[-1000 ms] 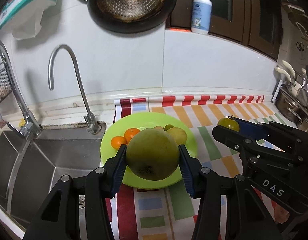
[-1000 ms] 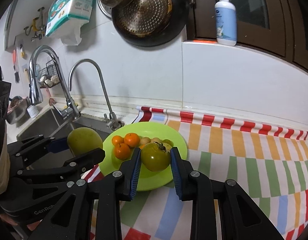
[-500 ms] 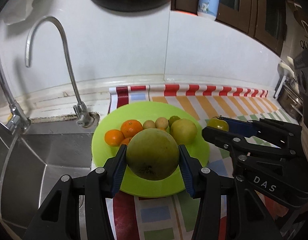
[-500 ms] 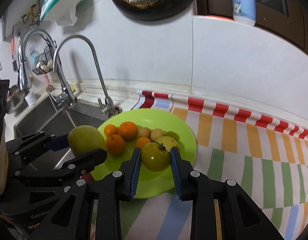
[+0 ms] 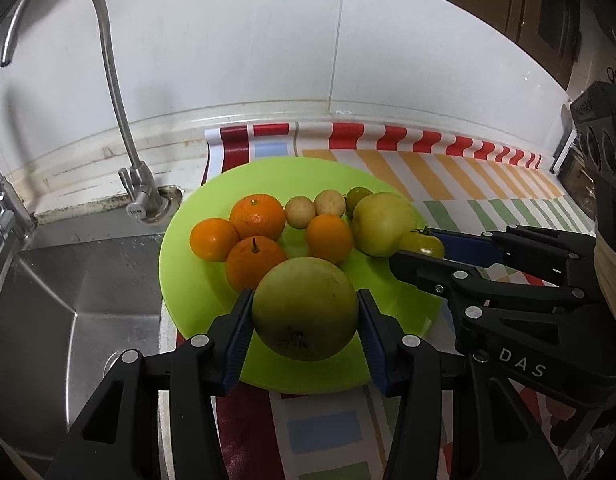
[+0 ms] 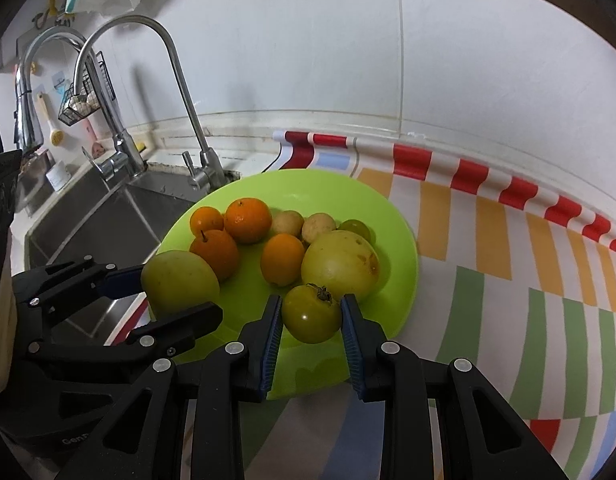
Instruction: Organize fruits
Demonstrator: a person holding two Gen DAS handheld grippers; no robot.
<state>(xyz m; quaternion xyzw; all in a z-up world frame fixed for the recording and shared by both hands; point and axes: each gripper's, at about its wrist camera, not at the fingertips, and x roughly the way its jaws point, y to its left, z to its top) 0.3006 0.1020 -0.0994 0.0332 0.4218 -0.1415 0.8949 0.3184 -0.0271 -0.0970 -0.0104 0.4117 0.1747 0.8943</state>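
Your left gripper (image 5: 304,322) is clamped on a big green-yellow round fruit (image 5: 304,309), its blue pads pressed to both sides, over the near part of the lime plate (image 5: 195,312). Your right gripper (image 6: 312,322) is clamped on a small green tomato-like fruit (image 6: 312,313), also above the plate's near part.

On the plate the bare green lies at 6 o'clock, toward you. From 9 to 12 o'clock sit four oranges (image 5: 256,216), at 12 two small tan fruits (image 5: 299,211) and a small green one (image 6: 356,227), and toward 2 o'clock a pale yellow apple-like fruit (image 6: 340,264), just beyond the tomato-like fruit. The plate's 9 o'clock rim hangs over the sink (image 5: 67,304); the rest lies on a striped cloth (image 6: 508,280), which is bare toward 3 o'clock.

At 10 o'clock a slim gooseneck tap (image 5: 107,80) stands by the plate's rim. The white wall runs close behind at 12 o'clock.

The left view shows the sink floor and your right gripper entering from 3 o'clock. Only the right view shows a second, larger tap (image 6: 31,92) and a wire basket (image 6: 81,100) at the far side of the sink.
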